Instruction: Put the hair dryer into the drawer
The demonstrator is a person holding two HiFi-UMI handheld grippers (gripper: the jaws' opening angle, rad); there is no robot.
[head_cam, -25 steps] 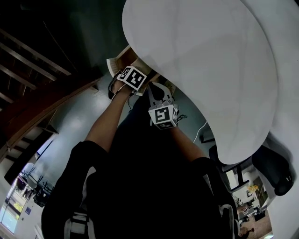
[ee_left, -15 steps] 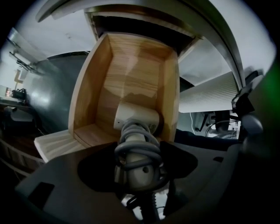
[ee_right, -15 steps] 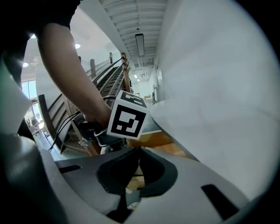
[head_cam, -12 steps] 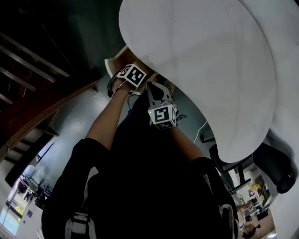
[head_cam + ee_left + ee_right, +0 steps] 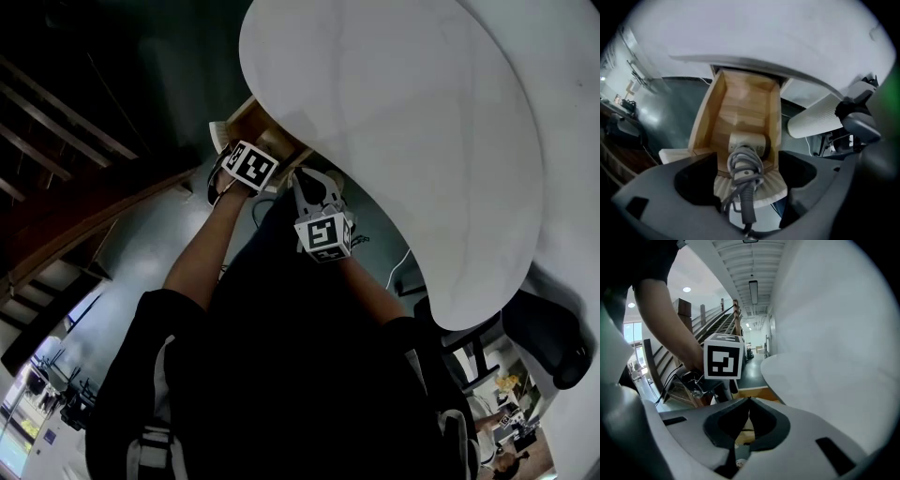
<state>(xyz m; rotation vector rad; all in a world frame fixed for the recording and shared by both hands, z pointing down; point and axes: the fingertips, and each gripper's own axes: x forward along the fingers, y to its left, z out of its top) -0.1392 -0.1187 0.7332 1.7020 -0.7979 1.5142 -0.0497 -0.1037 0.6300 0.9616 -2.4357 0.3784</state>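
Room: open hall with a dark grey-green floor [image 5: 150, 234]; a wooden staircase [image 5: 717, 326] rises at far left.
Bench: big white rounded top [image 5: 403, 122] filling the right and far part of the head view. Nothing can be seen lying on it.
Person: dark clothing, both forearms reaching out toward the bench edge.
Drawer: light wooden box [image 5: 705, 117] pulled out from under the bench edge, standing open. Its ribbed pale front [image 5: 776, 185] is on the near side.
Left gripper: [image 5: 747, 168] hangs over the open drawer, pointing down into it, with its marker cube toward the head camera.
Left fingers: [image 5: 665, 197] wide and opening. The dryer's handle end shows between them, with a gap on each side, so no pad presses on it.
Right gripper: [image 5: 749, 401] just right of the left one, near the bench edge and aimed at the left gripper's marker cube.
Right fingers: [image 5: 797, 427] tips together, nothing between them.
Hair dryer: [image 5: 746, 143] cream body lying inside the drawer at its near end, close to the right wall. Its handle points up toward the left gripper.
Cord: [image 5: 744, 164] grey, wound in loops round the dryer's handle, with the plug end trailing nearest the camera.
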